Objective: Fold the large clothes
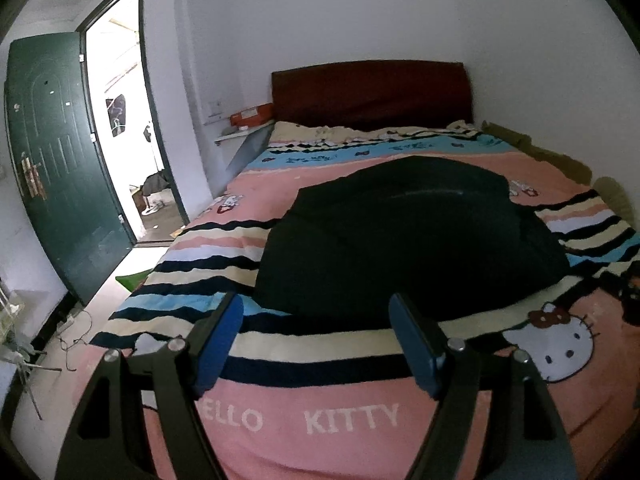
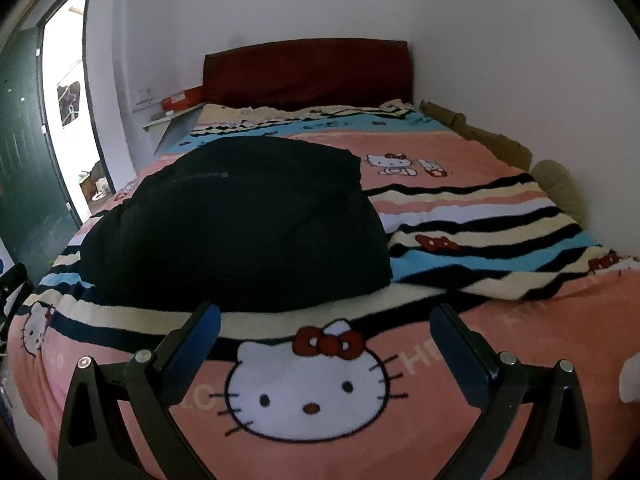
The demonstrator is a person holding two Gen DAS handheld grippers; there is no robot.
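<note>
- Your left gripper (image 1: pixel 316 320), black-framed with blue pads, hangs with its jaws spread wide and nothing between them; your right gripper (image 2: pixel 326 330) is likewise spread and empty. Both hover over the near end of the bed, short of the cloth.
- The large black fabric garment (image 1: pixel 400 236) lies in a rounded, partly doubled heap across the middle of the pink, blue and black striped Hello Kitty bedspread (image 1: pixel 352 420), its near hem just beyond both sets of fingertips.
- Risk: the garment is dark and its layers are hard to tell apart, so you may pinch only the top layer, or several at once, and drag the heap out of shape.
- Risk: the bedspread is soft and loose; a low pinch at the hem could catch it along with the garment and lift both.
- Risk: if your two grips land at uneven points on the hem, the fold will likely skew.
- The left view shows the open dark green door (image 1: pixel 56 168), the bright doorway and the garment's right-hand edge trailing onto the stripes.
- The right view shows the large cat face print (image 2: pixel 308 392) under the gripper, and the bed's wall side, where the bedspread is rumpled.
</note>
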